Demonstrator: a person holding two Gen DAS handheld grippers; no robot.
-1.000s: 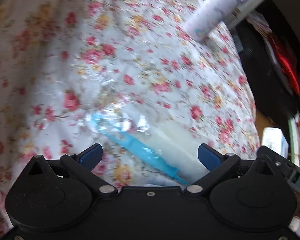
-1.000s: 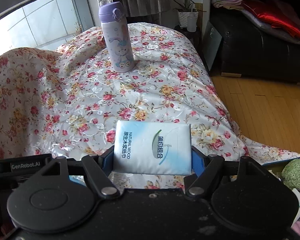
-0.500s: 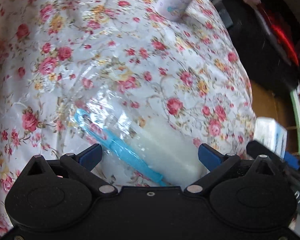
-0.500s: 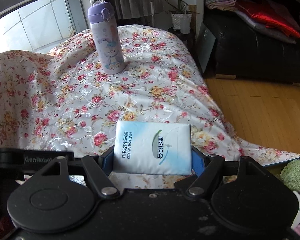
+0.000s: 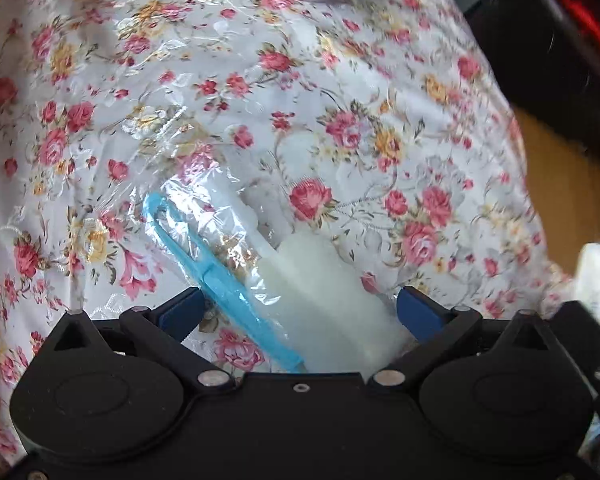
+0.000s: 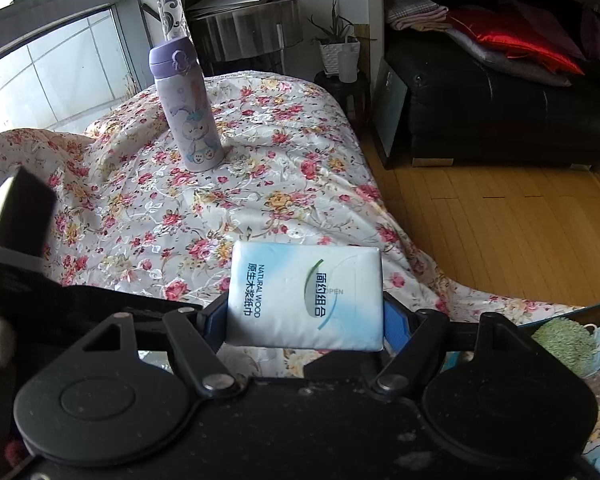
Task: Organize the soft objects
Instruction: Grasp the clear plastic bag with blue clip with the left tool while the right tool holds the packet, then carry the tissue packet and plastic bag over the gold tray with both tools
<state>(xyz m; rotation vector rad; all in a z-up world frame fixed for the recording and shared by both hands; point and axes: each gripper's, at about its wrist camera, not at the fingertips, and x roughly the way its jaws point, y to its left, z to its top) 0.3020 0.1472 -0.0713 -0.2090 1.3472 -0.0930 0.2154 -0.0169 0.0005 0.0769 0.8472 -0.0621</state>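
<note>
The right tool (image 6: 305,316) is clenched on a pocket tissue pack (image 6: 305,295), its blue pads pressing the two short ends while the printed face looks up at the camera; the pack hangs above the near edge of the floral bedspread (image 6: 260,184). It looks light and yielding, a slick film wrapper around soft paper, so a grip across the ends as here should hold, though a hard squeeze would buckle it and the glossy film could slide if the hold slackens. The left tool (image 5: 300,312) is spread wide, released, its pads either side of a clear plastic bag (image 5: 204,216) lying on the same bedspread. Inside the bag are a white, foam-like soft roll (image 5: 320,288) and a thin blue plastic clip (image 5: 216,276). The bag is crinkly, thin and probably slippery, with almost no weight; pinching loose film alone would likely let the contents swing or slip, so the better hold is across the white roll, which gives under the pads, keeping clear of the stiff clip. A purple cartoon-printed flask (image 6: 186,108) stands upright farther back on the bedspread, well apart from both tools.
</note>
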